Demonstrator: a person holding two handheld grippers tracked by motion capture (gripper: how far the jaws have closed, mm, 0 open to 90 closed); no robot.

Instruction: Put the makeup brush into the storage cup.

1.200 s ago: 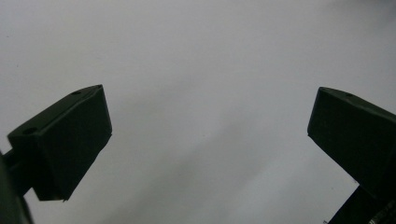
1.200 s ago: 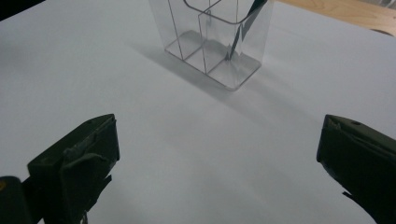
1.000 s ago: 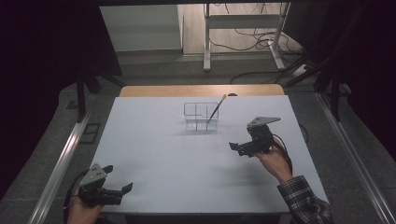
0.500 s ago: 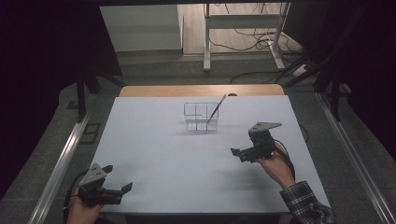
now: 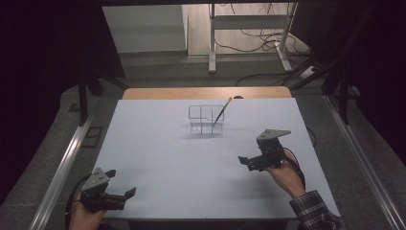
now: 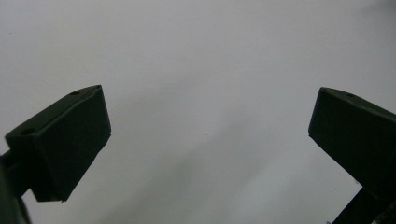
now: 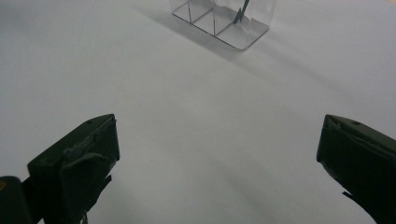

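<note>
my right gripper (image 5: pixel 250 162), jaws spread and empty, is nearer the brush (image 5: pixel 221 112) leaning in the clear box (image 5: pixel 206 120) ahead, left gripper (image 5: pixel 119 195) also released.

No legible text, label, brand, number or sign appears on the white table (image 5: pixel 163 158), the clear compartment organizer (image 5: pixel 206 120), or either gripper.

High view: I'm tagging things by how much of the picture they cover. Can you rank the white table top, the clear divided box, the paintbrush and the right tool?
1. White table top, largest by far.
2. Right tool and clear divided box: these look alike in size, and the tool sits nearer the camera, so no ranking between them.
3. Paintbrush, thin, smallest.
</note>
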